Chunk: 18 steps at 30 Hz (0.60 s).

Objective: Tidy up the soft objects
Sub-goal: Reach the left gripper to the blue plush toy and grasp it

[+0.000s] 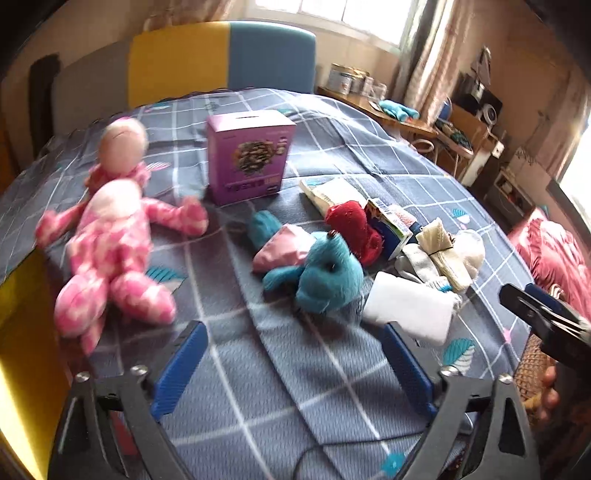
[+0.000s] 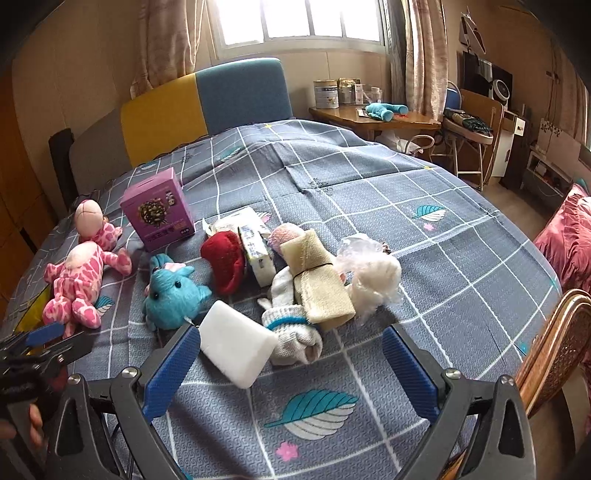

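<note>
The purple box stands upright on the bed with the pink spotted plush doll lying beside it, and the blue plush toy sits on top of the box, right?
Not quite. The blue plush toy is not on top of the purple box; it lies on the bedspread in front of it, as the right wrist view shows. The box does stand upright, with the pink spotted plush doll lying beside it.

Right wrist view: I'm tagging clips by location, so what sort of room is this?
Most likely a bedroom in a home. A bed with a plaid cover fills the view, a padded headboard stands behind it, and a curtained window and bedside table sit beyond.
</note>
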Motion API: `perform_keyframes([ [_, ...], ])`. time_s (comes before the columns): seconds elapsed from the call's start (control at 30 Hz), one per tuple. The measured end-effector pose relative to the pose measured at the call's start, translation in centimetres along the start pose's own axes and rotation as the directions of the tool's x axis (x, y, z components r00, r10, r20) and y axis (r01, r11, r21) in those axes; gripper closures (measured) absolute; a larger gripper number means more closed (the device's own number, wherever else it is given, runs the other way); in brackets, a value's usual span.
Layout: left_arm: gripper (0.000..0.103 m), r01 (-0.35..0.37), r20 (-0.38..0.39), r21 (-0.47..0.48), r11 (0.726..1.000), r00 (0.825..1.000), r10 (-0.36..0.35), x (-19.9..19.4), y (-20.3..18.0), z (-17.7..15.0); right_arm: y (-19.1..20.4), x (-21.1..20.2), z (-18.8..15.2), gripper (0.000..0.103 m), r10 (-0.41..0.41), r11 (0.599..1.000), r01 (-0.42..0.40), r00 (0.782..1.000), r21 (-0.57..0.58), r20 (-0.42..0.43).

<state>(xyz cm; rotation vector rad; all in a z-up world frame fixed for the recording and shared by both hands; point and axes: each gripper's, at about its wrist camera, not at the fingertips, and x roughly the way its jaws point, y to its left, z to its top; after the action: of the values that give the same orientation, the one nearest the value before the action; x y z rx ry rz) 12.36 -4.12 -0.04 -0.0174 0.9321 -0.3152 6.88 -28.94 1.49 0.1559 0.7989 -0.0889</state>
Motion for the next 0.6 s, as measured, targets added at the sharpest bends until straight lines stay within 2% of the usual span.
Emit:
perform_keyframes([
  [0.13,0.013,0.027,-0.035,-0.028,0.999,0.999,-0.027,2.8,-0.8,2.0,-1.2,0.9,0.2,0.002,0.011,1.0,-0.011,1.0,0.019,-0.015],
  [0.3,0.006,-0.007,-0.061,-0.075,0.997,0.998,0.003,6.0,-1.6,3.7,-2.1,1.3,0.4,0.002,0.066,0.996,-0.065,0.998,0.055,-0.02],
  [0.43,0.006,-0.066,-0.096,-0.101,0.993,0.994,0.056,9.2,-1.6,4.5,-2.1,1.0,0.3,0.002,0.108,0.993,-0.107,0.994,0.058,-0.006],
  [0.5,0.007,-0.066,-0.119,-0.12,0.991,0.992,0.051,10.6,-1.6,4.6,-2.1,0.9,0.2,0.002,0.122,0.991,-0.122,0.993,0.056,0.002],
  [0.53,0.011,-0.06,-0.128,-0.133,0.989,0.991,0.043,11.3,-1.5,4.6,-2.1,0.9,0.2,0.002,0.129,0.99,-0.129,0.992,0.057,0.005],
  [0.57,0.025,-0.043,-0.142,-0.144,0.989,0.99,0.022,12.0,-1.5,4.5,-2.2,0.9,0.2,0.002,0.138,0.989,-0.138,0.99,0.061,0.006],
  [0.6,0.033,-0.004,-0.157,-0.152,0.988,0.987,-0.02,12.6,-1.5,4.3,-2.3,0.9,0.2,0.002,0.144,0.987,-0.144,0.99,0.067,0.006],
])
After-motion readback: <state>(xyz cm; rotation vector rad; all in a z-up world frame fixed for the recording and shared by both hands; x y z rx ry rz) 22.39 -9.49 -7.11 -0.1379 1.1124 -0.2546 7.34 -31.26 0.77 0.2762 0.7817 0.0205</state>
